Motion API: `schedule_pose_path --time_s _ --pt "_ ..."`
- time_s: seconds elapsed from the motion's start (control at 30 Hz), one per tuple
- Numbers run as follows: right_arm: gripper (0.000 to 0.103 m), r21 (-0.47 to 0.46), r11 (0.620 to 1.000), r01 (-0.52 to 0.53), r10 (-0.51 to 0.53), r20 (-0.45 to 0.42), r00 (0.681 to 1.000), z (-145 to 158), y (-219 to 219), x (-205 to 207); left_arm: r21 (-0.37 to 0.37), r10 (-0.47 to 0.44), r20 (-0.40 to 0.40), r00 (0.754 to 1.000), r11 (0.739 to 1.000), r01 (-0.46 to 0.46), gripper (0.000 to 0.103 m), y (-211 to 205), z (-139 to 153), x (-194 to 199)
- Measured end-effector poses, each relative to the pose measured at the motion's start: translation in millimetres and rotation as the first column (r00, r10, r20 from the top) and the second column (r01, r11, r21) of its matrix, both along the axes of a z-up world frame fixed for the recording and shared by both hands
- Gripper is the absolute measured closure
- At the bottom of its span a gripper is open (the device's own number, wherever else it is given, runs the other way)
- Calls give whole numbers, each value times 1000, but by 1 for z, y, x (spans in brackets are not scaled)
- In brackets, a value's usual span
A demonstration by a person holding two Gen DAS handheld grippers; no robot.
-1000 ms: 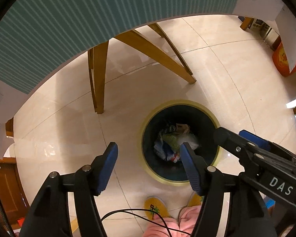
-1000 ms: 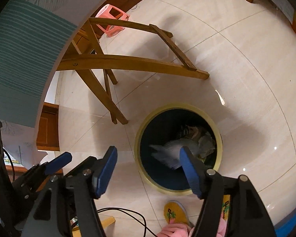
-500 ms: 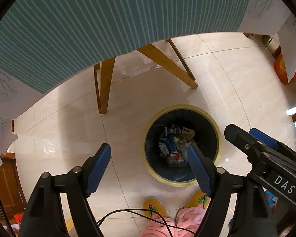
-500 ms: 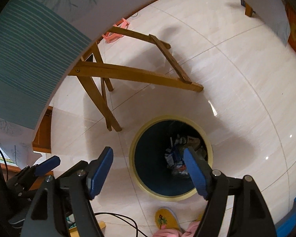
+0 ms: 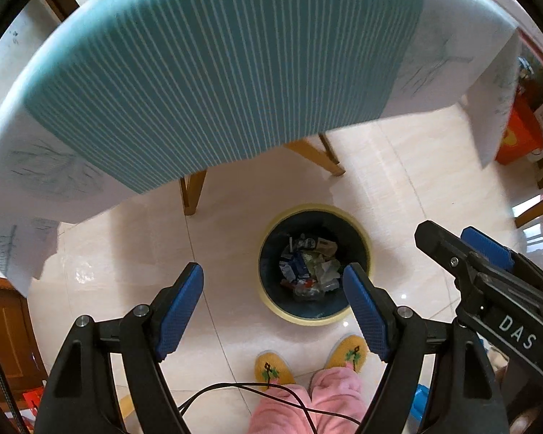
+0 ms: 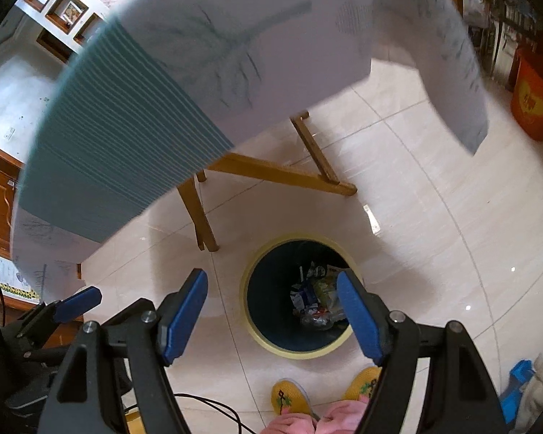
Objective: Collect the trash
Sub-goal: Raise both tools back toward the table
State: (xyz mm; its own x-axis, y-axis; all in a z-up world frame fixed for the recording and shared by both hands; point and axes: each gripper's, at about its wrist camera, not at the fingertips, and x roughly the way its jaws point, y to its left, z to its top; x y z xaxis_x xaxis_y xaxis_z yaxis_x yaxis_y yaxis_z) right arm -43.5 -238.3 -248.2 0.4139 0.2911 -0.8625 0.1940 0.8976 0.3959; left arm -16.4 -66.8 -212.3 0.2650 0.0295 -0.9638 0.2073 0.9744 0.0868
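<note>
Both my grippers have risen since a second ago: the trash bin (image 5: 314, 264) looks smaller and farther below, the desk's cloth fills more of each view, and the white paper that was dropping into the bin in my right view has settled among the rest. My left gripper's fingers have also spread wider than they were. Now the trash (image 5: 307, 271), a jumble of cartons, wrappers and crumpled paper, lies at the bottom of the round dark bin with its pale yellow rim, which stands on the tiled floor (image 5: 409, 188) just ahead of my yellow slippers (image 5: 271, 369). My left gripper (image 5: 273, 307) hangs well above the bin, its blue-padded fingers (image 5: 179, 311) wide apart and holding nothing. My right gripper (image 6: 271, 311) hangs likewise over the bin (image 6: 300, 296), fingers (image 6: 360, 318) spread wide and empty; it also shows at the right edge of my left view, marked DAS. Beyond the bin stand the wooden legs (image 6: 282, 173) of the desk, whose top is covered by a teal striped cloth (image 5: 213, 72) with white borders bearing sketched branches. An orange box (image 6: 534, 105) sits on the floor well off to the right. A black cable (image 5: 257, 394) runs across my pink trouser legs (image 5: 307, 401).
</note>
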Motion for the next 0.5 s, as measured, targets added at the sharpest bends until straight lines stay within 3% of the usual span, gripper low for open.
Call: schedule_pose_path --time_s 0.5 --pt "28 -147 984 -97 104 42 994 149 3 -15 -104 40 93 995 994 -30 25 18 151 -4"
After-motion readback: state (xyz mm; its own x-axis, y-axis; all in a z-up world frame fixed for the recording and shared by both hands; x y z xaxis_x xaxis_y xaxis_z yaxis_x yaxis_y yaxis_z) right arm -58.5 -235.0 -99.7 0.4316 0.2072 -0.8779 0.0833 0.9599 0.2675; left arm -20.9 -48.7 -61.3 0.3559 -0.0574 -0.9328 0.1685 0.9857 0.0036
